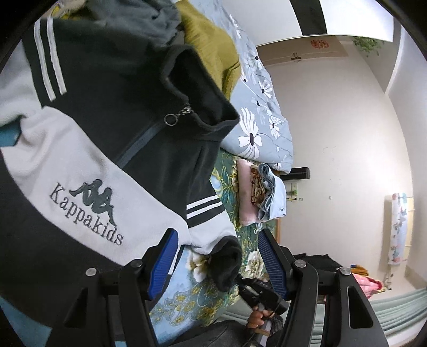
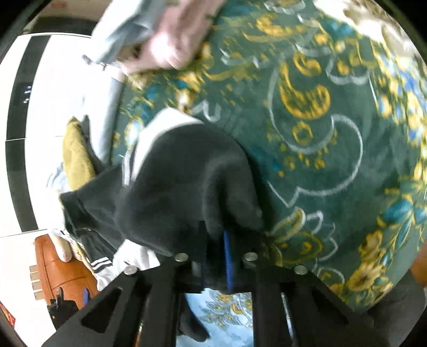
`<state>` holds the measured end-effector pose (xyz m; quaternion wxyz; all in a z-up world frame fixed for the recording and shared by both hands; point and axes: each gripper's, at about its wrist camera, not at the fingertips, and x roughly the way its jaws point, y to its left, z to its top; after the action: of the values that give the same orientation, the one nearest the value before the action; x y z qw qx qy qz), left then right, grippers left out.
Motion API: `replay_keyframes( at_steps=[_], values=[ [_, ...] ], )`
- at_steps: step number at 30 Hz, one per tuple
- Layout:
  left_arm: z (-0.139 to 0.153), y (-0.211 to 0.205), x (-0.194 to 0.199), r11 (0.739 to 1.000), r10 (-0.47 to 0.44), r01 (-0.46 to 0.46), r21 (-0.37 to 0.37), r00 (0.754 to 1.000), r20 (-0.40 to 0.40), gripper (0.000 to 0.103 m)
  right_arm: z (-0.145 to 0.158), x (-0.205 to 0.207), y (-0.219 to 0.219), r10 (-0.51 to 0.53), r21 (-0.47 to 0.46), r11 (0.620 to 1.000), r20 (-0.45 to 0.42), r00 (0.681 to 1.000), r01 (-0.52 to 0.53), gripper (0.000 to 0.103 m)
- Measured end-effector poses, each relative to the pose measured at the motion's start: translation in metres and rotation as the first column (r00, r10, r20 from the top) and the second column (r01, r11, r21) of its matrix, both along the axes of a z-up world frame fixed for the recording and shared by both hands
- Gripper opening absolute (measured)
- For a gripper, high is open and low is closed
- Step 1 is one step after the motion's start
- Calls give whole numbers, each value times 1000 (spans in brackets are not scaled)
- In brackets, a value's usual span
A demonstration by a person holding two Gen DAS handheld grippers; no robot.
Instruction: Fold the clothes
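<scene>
A black and white fleece jacket (image 1: 112, 149) with a "Kappakids" logo lies spread over the bed, zipped to the collar. My left gripper (image 1: 217, 256) hovers open above its lower sleeve, blue pads (image 1: 164, 267) wide apart and holding nothing. The black sleeve cuff (image 1: 226, 267) lies between them in this view. Below the cuff, my right gripper (image 1: 256, 292) reaches in with a hand behind it. In the right wrist view, the right gripper (image 2: 216, 240) is shut on the black fleece sleeve (image 2: 186, 181), which bunches over the fingers and hides all but one blue pad.
A folded stack of pink, patterned and light blue clothes (image 1: 261, 194) sits on the green floral bedsheet (image 2: 320, 133). A grey-blue flowered quilt (image 1: 259, 106), an olive garment (image 1: 210, 45) and a grey garment (image 1: 149, 18) lie beyond the jacket. A brown leather seat (image 2: 61, 267) stands beside the bed.
</scene>
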<state>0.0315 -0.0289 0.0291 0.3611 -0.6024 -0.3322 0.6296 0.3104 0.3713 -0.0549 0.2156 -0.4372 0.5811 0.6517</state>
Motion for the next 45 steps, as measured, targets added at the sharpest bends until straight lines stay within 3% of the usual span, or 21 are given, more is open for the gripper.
replay_keyframes(
  at_steps=[4,6,8,10,12,13,18,21,24,27,29,31,32,34,37,41,43,45],
  values=[
    [16,-10,14,999,5,-6,-31,999,-36,66,42,2,28,48,190,981,15,999,-50,7],
    [20,-18,20,998,13,-15,-56,999,-43,66,70,1,44,79,301,950,22,997,-82,6],
    [21,-29,27,997,32,-35,-74,999,-44,66,98,3,57,114,432,894,41,993,-121,6],
    [17,-40,32,993,58,-61,-98,998,-36,66,121,3,68,153,560,812,71,986,-166,6],
    [10,-55,37,989,90,-91,-117,996,-17,66,118,-6,73,195,634,732,153,969,-248,6],
    [6,-62,38,987,103,-103,-124,995,-7,66,105,-8,77,198,622,731,200,960,-280,6],
    [-8,-102,29,972,159,-155,-179,987,9,66,33,-1,95,197,474,811,330,923,-342,8],
    [-17,-128,18,957,181,-177,-231,984,-3,66,42,11,98,157,487,821,310,938,-298,17],
    [-29,-150,11,936,171,-176,-307,984,-43,66,68,15,95,100,531,805,316,943,-264,18],
    [-43,-171,7,905,159,-184,-383,983,-96,66,100,7,73,93,560,798,246,965,-220,18],
    [-53,-183,4,884,149,-189,-427,981,-126,66,92,-18,28,220,461,842,178,959,-279,24],
    [-65,-196,1,864,133,-188,-467,980,-148,66,83,-43,-17,335,361,866,93,938,-345,47],
    [-70,-203,0,855,131,-192,-482,979,-157,66,79,-55,-40,387,311,871,46,921,-381,49],
    [-80,-215,-3,839,128,-201,-506,976,-176,66,66,-80,-86,475,203,865,-42,879,-458,49],
    [-90,-228,-4,831,123,-211,-514,972,-200,66,12,-106,-153,562,-13,827,-32,827,-563,49],
    [-102,-235,-6,827,43,-165,-538,972,-232,67,-31,-113,-197,626,-122,778,72,777,-616,49],
    [-105,-235,-7,825,-18,-127,-551,968,-249,68,-36,-107,-205,631,-154,773,88,771,-615,49],
    [-105,-232,-9,823,-96,-75,-563,958,-269,68,-29,-104,-212,659,-136,752,113,744,-645,49]
  ],
)
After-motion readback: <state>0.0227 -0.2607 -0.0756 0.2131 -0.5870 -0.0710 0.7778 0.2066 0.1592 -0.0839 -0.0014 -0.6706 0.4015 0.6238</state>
